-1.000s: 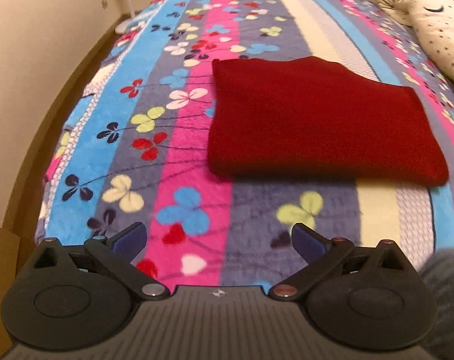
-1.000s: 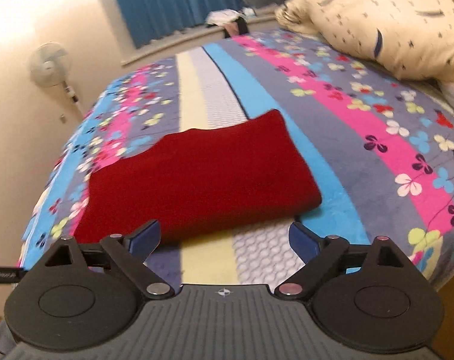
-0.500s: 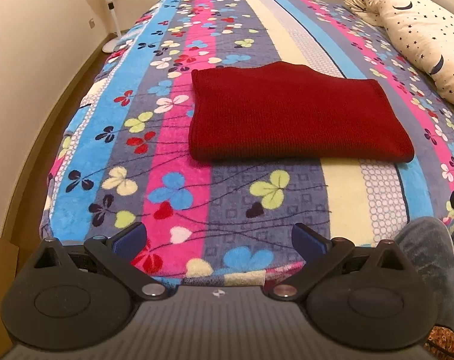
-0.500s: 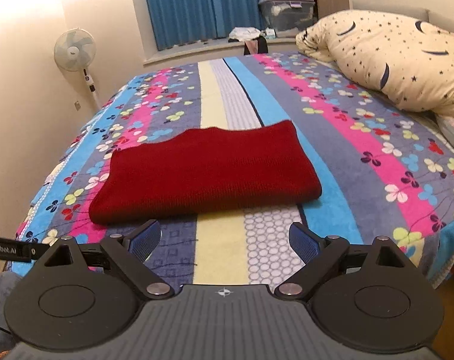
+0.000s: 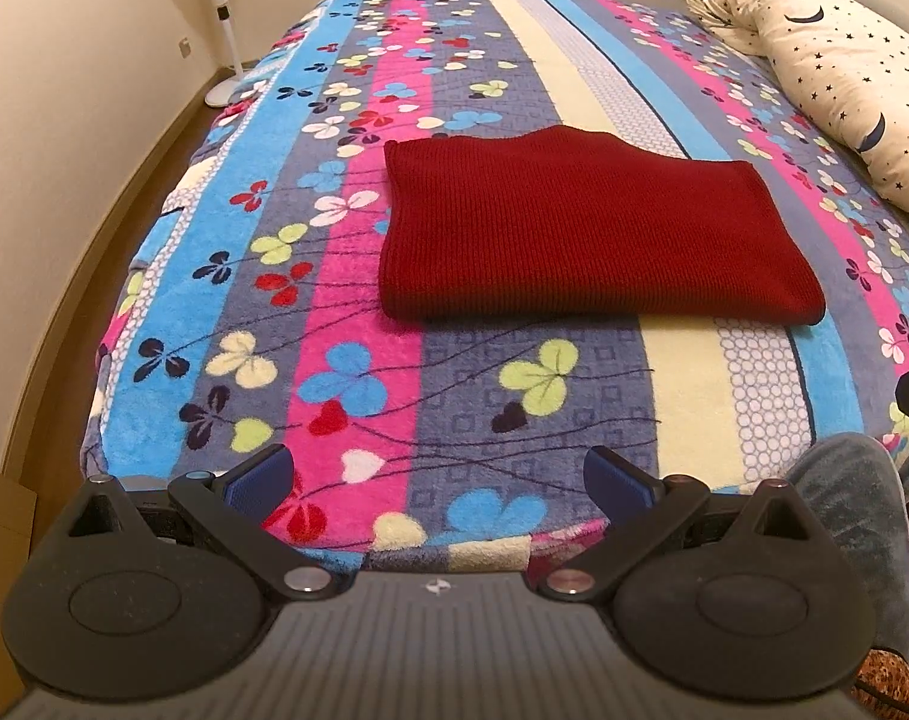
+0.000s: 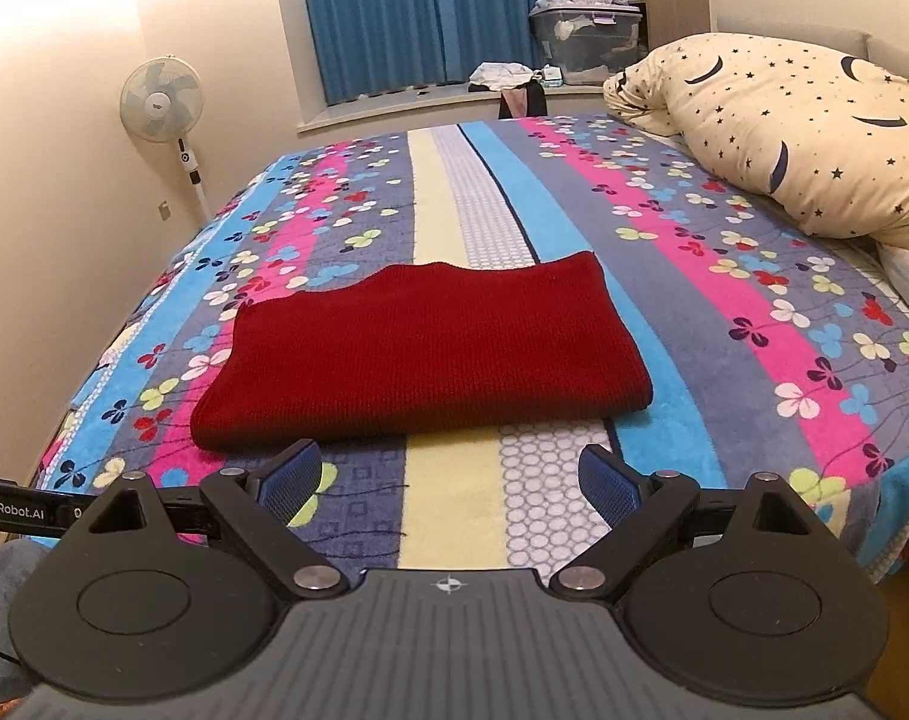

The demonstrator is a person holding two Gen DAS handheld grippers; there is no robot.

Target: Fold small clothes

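Both hand-held grippers, left [image 5: 436, 474] and right [image 6: 448, 480], hang spread apart, empty. Ahead on the bed [image 5: 682, 420] lies my folded red knit [image 5: 592, 234], long axis crosswise. I judge the right nearer.

Dark red knit garment [image 5: 592, 228] lies folded flat.

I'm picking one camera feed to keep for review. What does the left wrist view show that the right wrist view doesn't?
Only the left wrist view: the bed's near edge, and a grey-clad knee at lower right. Only the right wrist view: blue curtains and a clear storage bin. Both: the folded red knit garment on the striped floral blanket, a standing fan, a star-print pillow, and each view's own open tool, left and right.
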